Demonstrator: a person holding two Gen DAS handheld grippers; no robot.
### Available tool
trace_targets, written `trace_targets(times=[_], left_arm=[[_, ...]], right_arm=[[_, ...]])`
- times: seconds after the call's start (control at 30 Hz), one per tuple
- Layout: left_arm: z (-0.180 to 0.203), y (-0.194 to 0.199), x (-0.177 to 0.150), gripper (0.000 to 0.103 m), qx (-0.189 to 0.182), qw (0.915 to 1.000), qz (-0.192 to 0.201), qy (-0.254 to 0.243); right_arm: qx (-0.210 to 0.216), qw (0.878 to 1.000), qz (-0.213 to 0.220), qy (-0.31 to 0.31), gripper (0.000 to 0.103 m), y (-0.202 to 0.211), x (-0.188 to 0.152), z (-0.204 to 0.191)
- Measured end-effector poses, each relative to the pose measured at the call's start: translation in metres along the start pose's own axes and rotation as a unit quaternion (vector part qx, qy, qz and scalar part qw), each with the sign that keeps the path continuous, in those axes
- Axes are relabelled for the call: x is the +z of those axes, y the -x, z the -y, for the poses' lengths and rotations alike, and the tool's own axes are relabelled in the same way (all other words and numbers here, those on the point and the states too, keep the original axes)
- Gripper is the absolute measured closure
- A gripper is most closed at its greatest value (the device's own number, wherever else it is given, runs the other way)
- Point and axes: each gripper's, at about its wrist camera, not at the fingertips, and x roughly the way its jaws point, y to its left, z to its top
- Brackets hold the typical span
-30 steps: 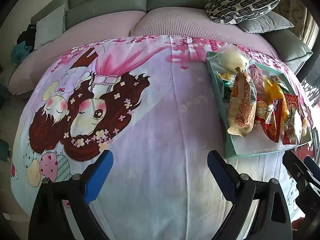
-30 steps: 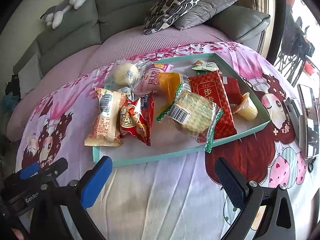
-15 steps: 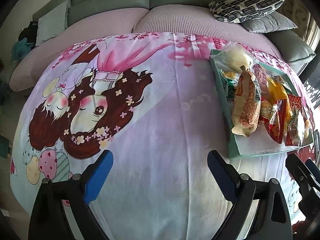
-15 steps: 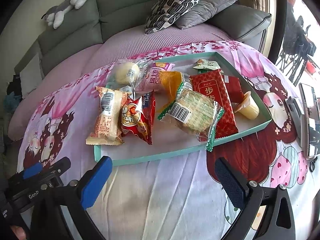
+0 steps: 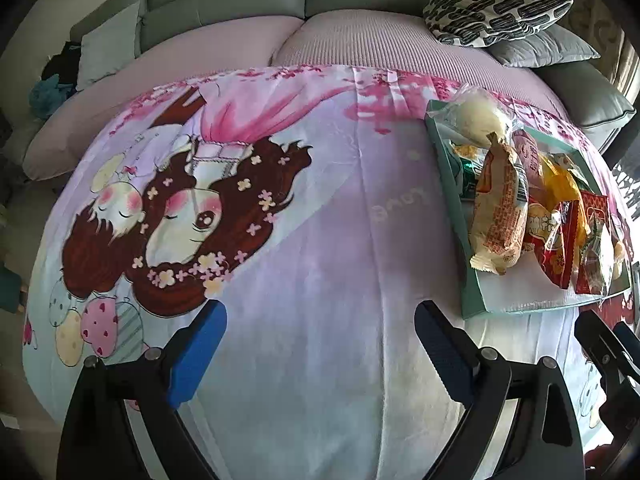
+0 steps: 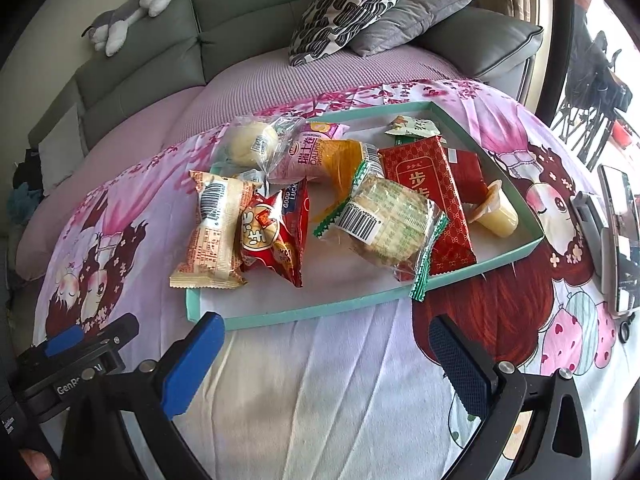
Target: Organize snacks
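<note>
Snack packets lie heaped in the teal tray (image 6: 304, 314) on the table's cartoon-print cloth (image 6: 320, 380); they look light, crinkly and slippery, crushable inside, so the crimped end seams are probably the best hold, e.g. on the round cracker pack (image 6: 386, 226). The packets overlap, the tan packet (image 6: 214, 228) overhanging the tray's left rim, and a phone (image 6: 622, 236) lies far right. The left tool (image 5: 320, 346) and right tool (image 6: 326, 356) hang wide open and empty, near the tray.

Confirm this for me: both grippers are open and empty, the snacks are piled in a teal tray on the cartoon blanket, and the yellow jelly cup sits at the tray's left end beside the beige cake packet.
One detail is wrong. In the right wrist view the yellow jelly cup lies at the right end of the teal tray, beside the red packet, far from the beige cake packet. The rest holds: left gripper and right gripper are open and empty.
</note>
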Motion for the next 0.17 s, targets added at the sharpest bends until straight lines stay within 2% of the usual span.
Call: trace_targets(times=[0.17], left_arm=[[-0.0007, 0.0012, 0.0011, 0.008, -0.001, 1.0000, 0.004, -0.001]], right_arm=[[-0.001, 1.000, 0.000, -0.001, 0.000, 0.0000, 0.0000, 0.0002]])
